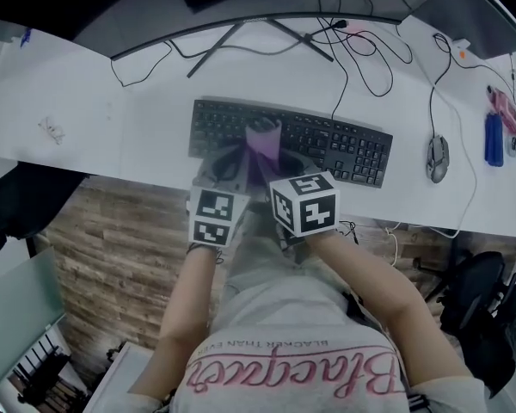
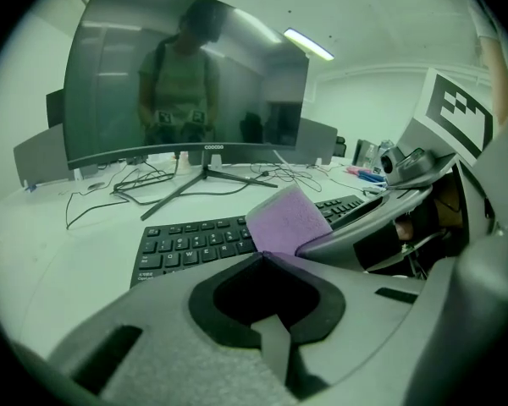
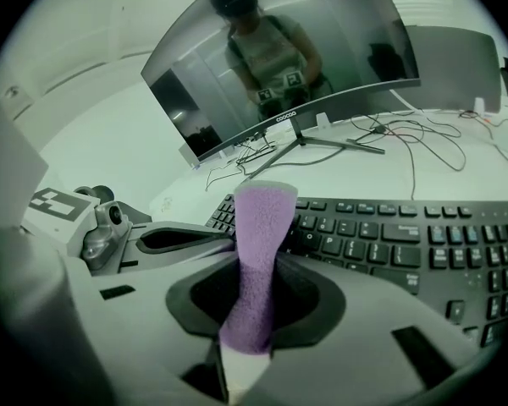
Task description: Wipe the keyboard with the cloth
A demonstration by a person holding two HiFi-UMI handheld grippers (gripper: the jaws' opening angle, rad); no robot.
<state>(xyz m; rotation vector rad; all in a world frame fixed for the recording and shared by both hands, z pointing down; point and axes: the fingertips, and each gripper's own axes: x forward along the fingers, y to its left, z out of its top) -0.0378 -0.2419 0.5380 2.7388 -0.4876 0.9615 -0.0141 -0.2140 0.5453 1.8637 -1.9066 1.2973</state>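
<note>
Above the middle of the keyboard (image 1: 335, 149), on the white desk (image 1: 77, 101), the purple cloth (image 3: 267, 218) stands up in a narrow fold, not yet laid on the keys, so the wipe itself looks about to start. The next move calls for lowering it flat and dragging it lightly along the rows. The right tool (image 3: 256, 265) is clamped tight on the cloth's middle; the left tool (image 2: 261, 259) has its jaws closed to the tips, seemingly pinching the cloth's lower edge — hard to be sure.
</note>
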